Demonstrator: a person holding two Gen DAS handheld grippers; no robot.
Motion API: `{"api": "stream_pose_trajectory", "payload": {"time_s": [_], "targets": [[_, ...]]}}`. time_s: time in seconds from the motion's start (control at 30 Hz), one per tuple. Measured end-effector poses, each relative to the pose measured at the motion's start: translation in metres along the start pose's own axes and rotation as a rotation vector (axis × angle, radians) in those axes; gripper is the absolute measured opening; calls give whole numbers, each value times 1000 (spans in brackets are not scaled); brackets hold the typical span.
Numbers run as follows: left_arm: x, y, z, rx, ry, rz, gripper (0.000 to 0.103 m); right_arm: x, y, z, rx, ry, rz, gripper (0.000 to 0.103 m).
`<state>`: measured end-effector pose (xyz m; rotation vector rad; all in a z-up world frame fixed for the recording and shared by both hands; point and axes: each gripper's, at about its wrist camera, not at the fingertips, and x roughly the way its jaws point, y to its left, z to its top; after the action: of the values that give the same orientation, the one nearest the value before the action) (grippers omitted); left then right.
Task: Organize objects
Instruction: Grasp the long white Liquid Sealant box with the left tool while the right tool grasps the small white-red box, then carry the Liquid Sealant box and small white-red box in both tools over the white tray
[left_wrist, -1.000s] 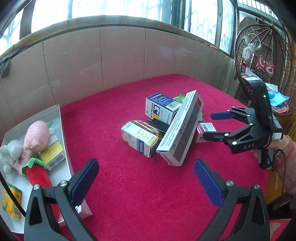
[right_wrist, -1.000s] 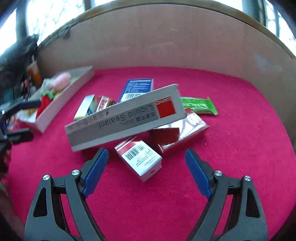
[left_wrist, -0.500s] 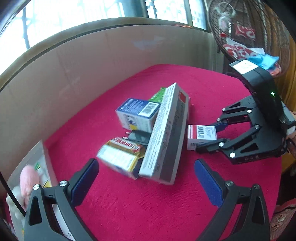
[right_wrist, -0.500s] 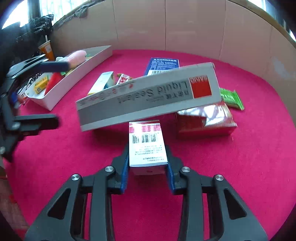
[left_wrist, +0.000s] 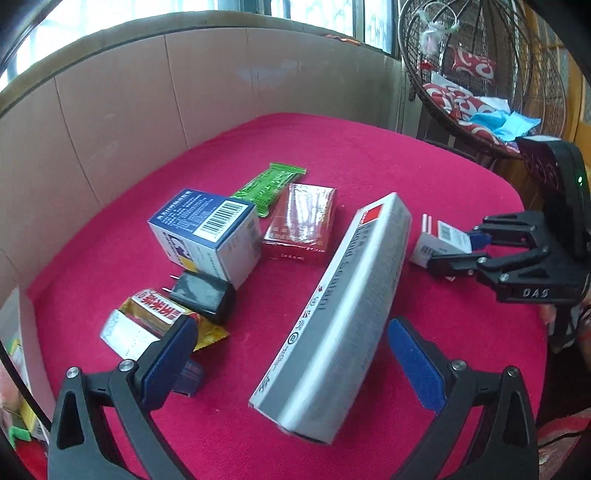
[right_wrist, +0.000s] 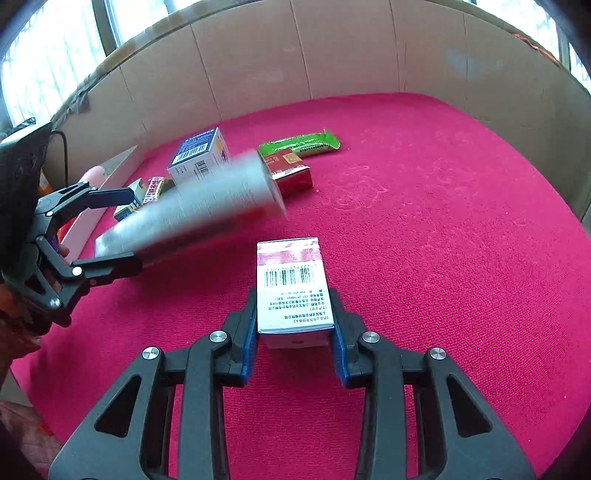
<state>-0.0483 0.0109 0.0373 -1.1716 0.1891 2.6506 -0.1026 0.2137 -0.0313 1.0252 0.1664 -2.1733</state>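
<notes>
My right gripper (right_wrist: 294, 345) is shut on a small white and red box with a barcode (right_wrist: 293, 286), held just above the red cloth; it also shows in the left wrist view (left_wrist: 439, 242). My left gripper (left_wrist: 291, 354) is open with its fingers on either side of the near end of a long grey sealant box (left_wrist: 340, 314), pads apart from it. That box looks blurred in the right wrist view (right_wrist: 192, 210). A blue and white box (left_wrist: 207, 232), a dark red pack (left_wrist: 301, 225), a green bar (left_wrist: 271, 184) and a black charger (left_wrist: 203, 295) lie on the cloth.
A yellow-wrapped pack and small white box (left_wrist: 147, 321) lie by my left finger. A white tray (right_wrist: 107, 195) sits at the cloth's left edge. Cardboard walls (left_wrist: 147, 110) ring the back. A wicker hanging chair (left_wrist: 480, 74) stands beyond the right side.
My right gripper pulled the small box back from the pile. The long sealant box slid off the pile and now lies between my left fingers. My left gripper moved closer.
</notes>
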Motion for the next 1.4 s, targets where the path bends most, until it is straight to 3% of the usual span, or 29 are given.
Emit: {"api": "stream_pose_trajectory", "payload": {"time_s": [0.13,0.4,0.57,0.77,0.8,0.87,0.9,0.93,1.4], "targets": [[5,-5,-1,17,8,-28,92,-3,-8,-2,13,-8,19,33],[13,-20,-2,105,37,-75,92,0,-12,0,64,-19,76,33],[34,-18,-4,58,119,-126,92,-1,-14,-1,69,-21,94,33],[31,-22,-9,57,98,-85,91,-1,-15,-1,83,-22,106,33],[29,-22,-11,48,88,-86,86,-1,-15,-1,83,-23,107,33],[25,-21,-15,37,60,-79,65,-1,-15,-1,84,-23,107,33],[23,-19,-16,25,49,-70,49,-1,-15,0,85,-23,109,33],[22,-17,-17,11,43,-64,44,0,-15,0,87,-24,112,33],[-15,-26,-19,-47,-86,-56,42,0,-14,0,84,-29,104,33]]}}
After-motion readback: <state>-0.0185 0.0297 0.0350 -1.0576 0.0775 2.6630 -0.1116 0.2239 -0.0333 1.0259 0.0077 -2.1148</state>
